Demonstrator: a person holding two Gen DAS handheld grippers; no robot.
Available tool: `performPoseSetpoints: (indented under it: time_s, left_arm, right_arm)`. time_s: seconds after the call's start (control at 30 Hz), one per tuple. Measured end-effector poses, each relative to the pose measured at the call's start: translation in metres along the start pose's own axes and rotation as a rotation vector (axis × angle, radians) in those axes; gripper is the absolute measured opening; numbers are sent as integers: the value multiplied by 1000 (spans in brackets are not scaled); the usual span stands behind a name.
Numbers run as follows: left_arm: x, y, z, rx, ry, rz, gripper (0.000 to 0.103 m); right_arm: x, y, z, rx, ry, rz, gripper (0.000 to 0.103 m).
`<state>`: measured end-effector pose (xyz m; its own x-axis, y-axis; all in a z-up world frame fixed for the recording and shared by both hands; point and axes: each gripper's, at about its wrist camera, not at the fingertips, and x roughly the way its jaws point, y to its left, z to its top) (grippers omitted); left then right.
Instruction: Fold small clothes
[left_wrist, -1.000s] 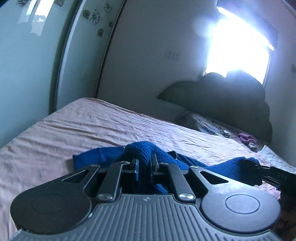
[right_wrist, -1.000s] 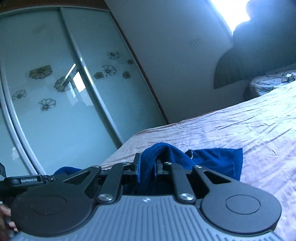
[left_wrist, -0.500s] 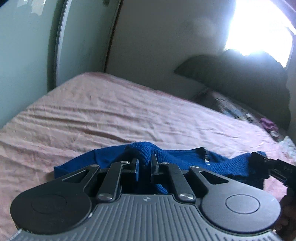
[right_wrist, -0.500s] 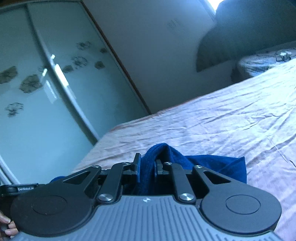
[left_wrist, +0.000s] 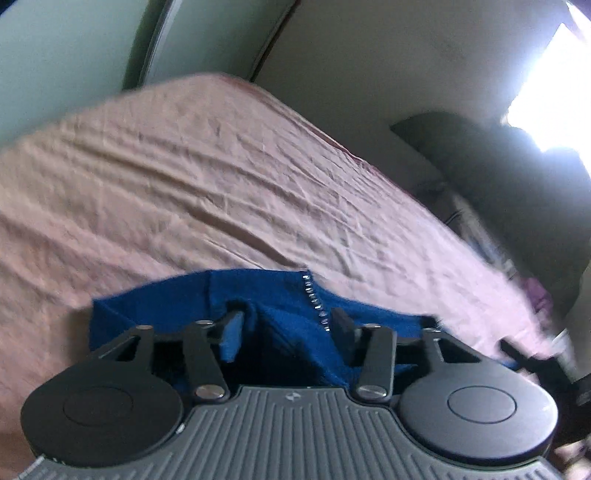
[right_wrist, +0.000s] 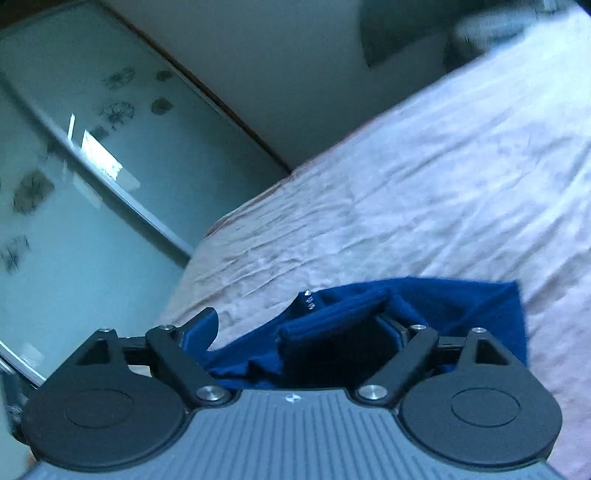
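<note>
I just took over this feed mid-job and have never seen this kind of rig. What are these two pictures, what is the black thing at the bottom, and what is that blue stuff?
There is no robot arm here: a person carries a two-finger gripper in each hand, with a fisheye camera on each looking forward along the fingers. One picture is from the left gripper, the other from the right gripper; the black and grey shape at the bottom is the tool's own body. Ahead lies a bed with a wrinkled pink sheet. On it rests a blue garment with a zipper. Both grippers are opening. The cloth sits loosely between the fingers, so neither pinches it now.
</note>
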<state>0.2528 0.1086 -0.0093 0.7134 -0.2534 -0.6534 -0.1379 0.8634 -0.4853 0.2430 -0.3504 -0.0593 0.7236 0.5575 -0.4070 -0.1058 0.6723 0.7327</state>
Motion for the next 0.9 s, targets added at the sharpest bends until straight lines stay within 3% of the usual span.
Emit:
performPoseSetpoints:
  time_s: [0.13,0.27,0.4,0.5,0.6,0.7,0.77,0.83,0.9]
  left_arm:
    - [3,8,10,-83,7,-19,57]
    - [0,7,20,-92,-41,4,59]
    - [-10,3,28,-73,-108,31,59]
    - [-21,-3,21,-9,-133,60,65]
    - [-24,-13,6,87,-115,54,66]
    - [-21,-25,-12,194,-80,21,66]
    - [-16,-29,-20,255,-63,9,66]
    - [-12,-28,-25,292,-58,61,66]
    - [-10,-19,-26,268,-54,155,66]
  right_arm:
    - [8,-6,6,70,9,-10,88]
    - [6,-12,13,123,-42,48,88]
    - [0,-8,24,131,-90,1,89]
    - [-3,9,15,26,-70,10,89]
    - [4,37,-6,-165,43,5,89]
    - [19,46,-24,-238,147,2,88]
    - [26,46,-29,-261,162,-57,88]
    - [26,48,-32,-297,135,-154,88]
    - [17,57,-36,-337,105,-188,88]
